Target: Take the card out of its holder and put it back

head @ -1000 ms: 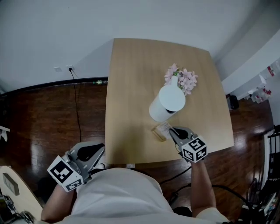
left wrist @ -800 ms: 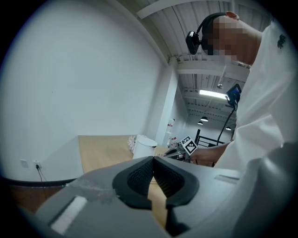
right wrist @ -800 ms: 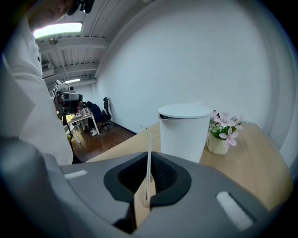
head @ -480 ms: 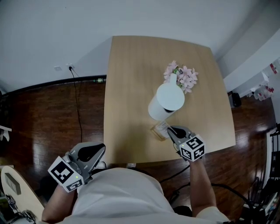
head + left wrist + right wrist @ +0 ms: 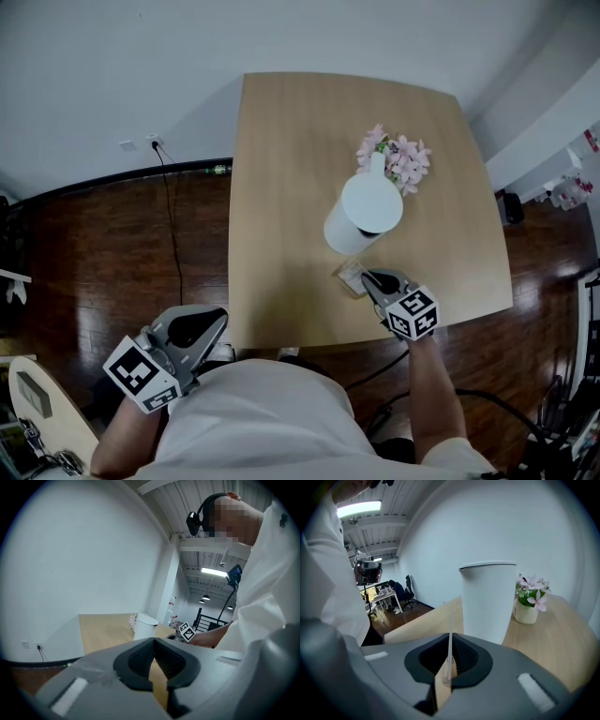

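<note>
The right gripper (image 5: 450,641) is clenching on the card (image 5: 450,623), which is standing edge-on and upright between its pads, its top edge poking up above the jaws. In the head view the holder (image 5: 347,277) is sitting on the table (image 5: 281,187) right at this gripper's tip. Whether the card's foot is seated in the slot or hanging just over it is not something the views are settling. A tall white cylinder (image 5: 487,602) is standing just beyond the jaws, with flowers (image 5: 530,588) farther off and to the right of them. The left gripper (image 5: 154,644) is hanging well back by the person's body, jaws closed on nothing, taking no part. The likely trouble is coming from how thin and stiff-looking the card is. A pull that is leaning to one side would probably be jamming it in the slot and dragging or tipping the small holder, since nothing is pinning that down. A loose pinch could be letting the card slide or twist between the pads, so its edge would be missing the slot on the way back. Pushing forward too far risks knocking the cylinder.
</note>
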Available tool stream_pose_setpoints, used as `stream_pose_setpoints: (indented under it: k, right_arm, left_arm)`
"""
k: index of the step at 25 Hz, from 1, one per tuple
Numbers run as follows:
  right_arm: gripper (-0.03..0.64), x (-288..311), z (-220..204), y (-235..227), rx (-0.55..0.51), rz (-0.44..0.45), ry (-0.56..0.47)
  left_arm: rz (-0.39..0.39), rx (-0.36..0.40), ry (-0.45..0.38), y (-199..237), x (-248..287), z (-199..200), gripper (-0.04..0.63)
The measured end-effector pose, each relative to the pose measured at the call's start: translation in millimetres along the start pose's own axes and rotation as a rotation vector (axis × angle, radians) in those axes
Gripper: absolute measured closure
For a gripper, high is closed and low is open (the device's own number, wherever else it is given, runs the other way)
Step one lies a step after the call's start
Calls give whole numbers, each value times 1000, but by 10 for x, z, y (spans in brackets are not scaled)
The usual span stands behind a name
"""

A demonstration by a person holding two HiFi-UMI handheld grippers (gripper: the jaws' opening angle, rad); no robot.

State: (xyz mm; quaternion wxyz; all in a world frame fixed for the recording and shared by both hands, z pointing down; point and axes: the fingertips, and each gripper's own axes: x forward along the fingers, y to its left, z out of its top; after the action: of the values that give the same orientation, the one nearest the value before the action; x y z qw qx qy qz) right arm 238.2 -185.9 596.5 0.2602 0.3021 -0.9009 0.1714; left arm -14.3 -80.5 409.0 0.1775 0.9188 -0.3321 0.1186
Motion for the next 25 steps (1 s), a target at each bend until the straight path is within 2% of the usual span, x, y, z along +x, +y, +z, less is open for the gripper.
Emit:
stream_pose_setpoints:
  k: [4, 9, 13, 17, 21, 25]
  right_arm:
    - [594, 12, 5, -11, -12, -19, 10]
    - [586, -34, 48, -39, -4, -100, -5]
    - [526, -153, 175, -49, 13, -203, -46]
    - [504, -361, 284, 26, 35, -323, -79]
    - [498, -553, 371, 362, 45, -401, -86]
    - [494, -705, 453, 914, 62, -446, -103]
  left_arm:
    - [-3, -1, 0, 51, -65, -7, 593]
    - [-27, 4, -5, 83, -151, -31, 593]
    - [-51, 9, -13, 135, -256, -37, 593]
    - [-89, 18, -21, 178, -387, -61, 592]
    - [-137, 33, -26, 210, -548, -88, 593]
    - [-202, 51, -36, 216, -722, -119, 592]
